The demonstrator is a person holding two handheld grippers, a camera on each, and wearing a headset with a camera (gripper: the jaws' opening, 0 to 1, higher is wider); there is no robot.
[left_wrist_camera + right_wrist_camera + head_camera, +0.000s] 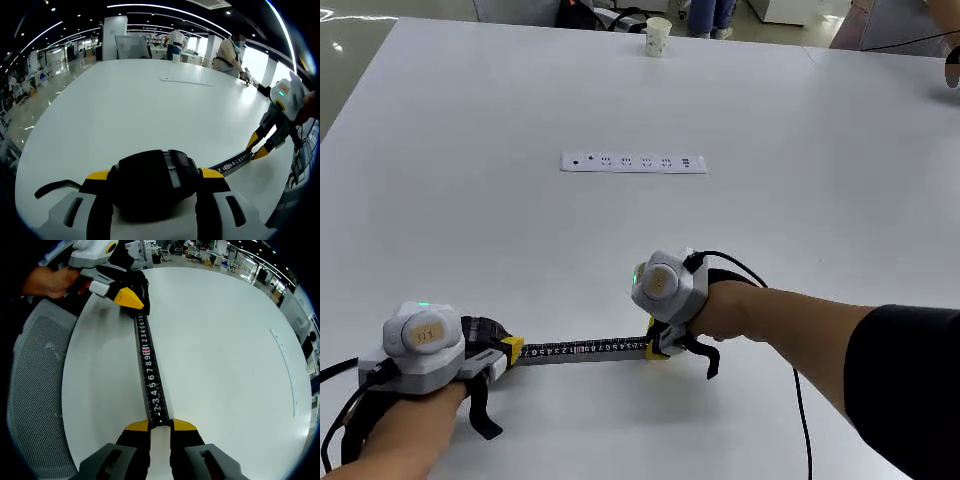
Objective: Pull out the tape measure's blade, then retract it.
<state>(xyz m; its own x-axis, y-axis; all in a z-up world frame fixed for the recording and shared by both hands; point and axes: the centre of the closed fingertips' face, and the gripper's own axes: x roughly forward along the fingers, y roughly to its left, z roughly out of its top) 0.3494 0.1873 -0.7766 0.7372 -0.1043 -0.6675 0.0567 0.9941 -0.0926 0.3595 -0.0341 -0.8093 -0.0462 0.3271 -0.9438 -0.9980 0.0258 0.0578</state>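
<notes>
The black tape measure case [152, 182] sits clamped between the yellow-tipped jaws of my left gripper [505, 352], low at the left of the head view. Its black blade [582, 348] with white numbers stretches flat over the white table to my right gripper [655, 350], which is shut on the blade's end. In the right gripper view the blade [150, 375] runs from my jaws up to the case [140, 290] held by the other gripper. In the left gripper view the blade [235, 161] leads right to the other gripper [260, 147].
A white power strip [633, 162] lies on the table [770, 150] beyond the grippers, and a paper cup [658, 37] stands near the far edge. A grey mesh chair [37, 385] sits beside the table edge. People stand far across the room.
</notes>
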